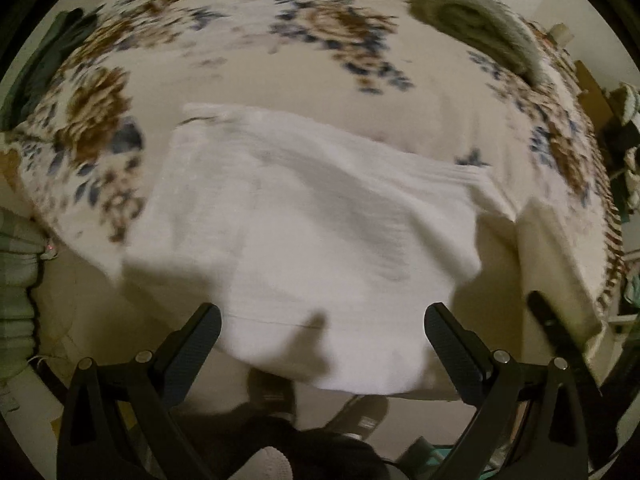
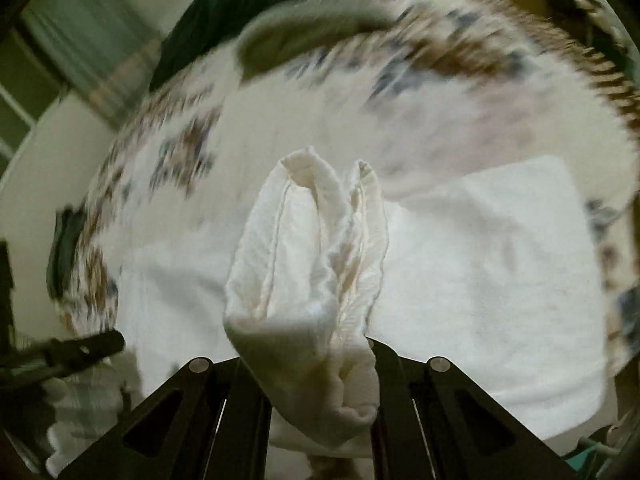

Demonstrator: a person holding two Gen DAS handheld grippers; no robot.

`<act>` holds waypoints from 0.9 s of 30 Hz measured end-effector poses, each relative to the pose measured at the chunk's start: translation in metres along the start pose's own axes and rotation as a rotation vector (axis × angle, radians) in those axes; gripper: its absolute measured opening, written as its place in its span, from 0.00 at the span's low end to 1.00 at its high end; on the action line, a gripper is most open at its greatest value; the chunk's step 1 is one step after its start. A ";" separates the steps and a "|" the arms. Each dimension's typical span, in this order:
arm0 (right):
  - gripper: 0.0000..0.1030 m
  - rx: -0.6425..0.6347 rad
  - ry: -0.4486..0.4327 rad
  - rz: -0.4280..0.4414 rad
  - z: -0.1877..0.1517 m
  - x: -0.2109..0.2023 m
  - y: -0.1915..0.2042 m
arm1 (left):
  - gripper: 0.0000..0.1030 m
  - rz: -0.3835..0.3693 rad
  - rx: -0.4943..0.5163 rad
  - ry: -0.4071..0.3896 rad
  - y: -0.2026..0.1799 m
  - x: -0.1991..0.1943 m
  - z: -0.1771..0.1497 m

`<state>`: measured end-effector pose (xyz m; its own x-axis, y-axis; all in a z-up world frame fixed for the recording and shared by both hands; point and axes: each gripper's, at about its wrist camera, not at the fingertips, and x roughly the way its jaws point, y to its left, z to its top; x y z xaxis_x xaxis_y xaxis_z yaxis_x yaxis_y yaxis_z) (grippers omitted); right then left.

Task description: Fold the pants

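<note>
White pants (image 1: 304,216) lie spread on a bed (image 1: 248,28) with a floral cover, near its front edge, part-folded into a broad flat panel. Right gripper (image 2: 320,344) has its jaws clamped tight on a bunched end of the pants (image 2: 312,264); the pinched cloth stands up ahead of the jaws as a narrow double-layered flap, its long axis running away from the camera, while the rest of the garment lies flat beneath and to the right in that view. Left gripper (image 1: 322,332) hangs over the near edge of the pants with jaws wide apart, nothing between them, cloth just ahead and below. So the right hand carries the fabric and is the nearer one for the fold; the flat panel lies forward and to the side of the held end, and my guess is that the next move lays that end across it, with the left free to pin or smooth. Risk: the gathered flap may drop crooked or slip a layer. Both views blurred, the right heavily, so fine seam detail is unclear. On the bed's far side sits a grey-green rolled towel (image 1: 476,28) and some dark clothing (image 1: 44,68) at the far left edge. Room is dim, clutter at the right rim, floor and a foot-like shape below the bed edge, not clear.
</note>
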<state>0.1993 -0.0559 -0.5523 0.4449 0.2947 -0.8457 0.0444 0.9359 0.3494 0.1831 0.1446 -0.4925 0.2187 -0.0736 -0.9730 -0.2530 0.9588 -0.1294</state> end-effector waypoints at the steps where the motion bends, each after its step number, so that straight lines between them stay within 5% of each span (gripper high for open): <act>1: 0.06 -0.017 0.020 -0.004 -0.004 0.012 0.010 | 1.00 0.007 -0.011 0.005 0.008 0.003 0.000; 3: 0.13 -0.026 0.091 -0.013 -0.011 0.039 0.027 | 1.00 0.012 -0.035 0.011 0.022 0.006 0.000; 5: 0.41 -0.023 0.174 0.002 -0.016 0.056 0.039 | 1.00 0.011 -0.048 0.010 0.029 0.006 0.001; 8: 0.53 0.024 0.228 0.196 -0.016 0.043 0.039 | 1.00 0.004 -0.050 0.005 0.030 0.003 0.003; 10: 0.63 0.112 0.213 0.247 -0.013 0.018 0.016 | 1.00 -0.038 -0.038 -0.004 0.022 0.003 0.006; 16: 0.66 0.144 0.180 -0.091 -0.009 -0.015 -0.067 | 1.00 -0.173 0.033 0.021 -0.041 0.022 0.021; 21: 0.66 0.270 0.186 -0.193 -0.009 -0.017 -0.128 | 0.93 -0.242 0.206 0.031 -0.108 0.050 0.027; 23: 0.66 0.304 0.180 -0.206 -0.009 -0.018 -0.138 | 0.80 -0.281 0.262 0.050 -0.128 0.067 0.026; 24: 0.66 0.316 0.176 -0.208 -0.011 -0.018 -0.143 | 0.59 -0.287 0.288 0.069 -0.134 0.076 0.026; 25: 0.66 0.328 0.174 -0.219 -0.011 -0.017 -0.146 | 0.19 -0.284 0.305 0.082 -0.136 0.082 0.025; 26: 0.66 0.342 0.177 -0.229 -0.014 -0.017 -0.150 | 0.08 -0.271 0.328 0.095 -0.138 0.090 0.024; 27: 0.66 0.357 0.179 -0.220 -0.016 -0.016 -0.153 | 0.08 -0.277 0.335 0.095 -0.137 0.092 0.025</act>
<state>0.1710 -0.2012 -0.5985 0.2302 0.1548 -0.9608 0.4401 0.8640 0.2447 0.2612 0.0131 -0.5595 0.1439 -0.3502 -0.9256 0.1259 0.9342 -0.3339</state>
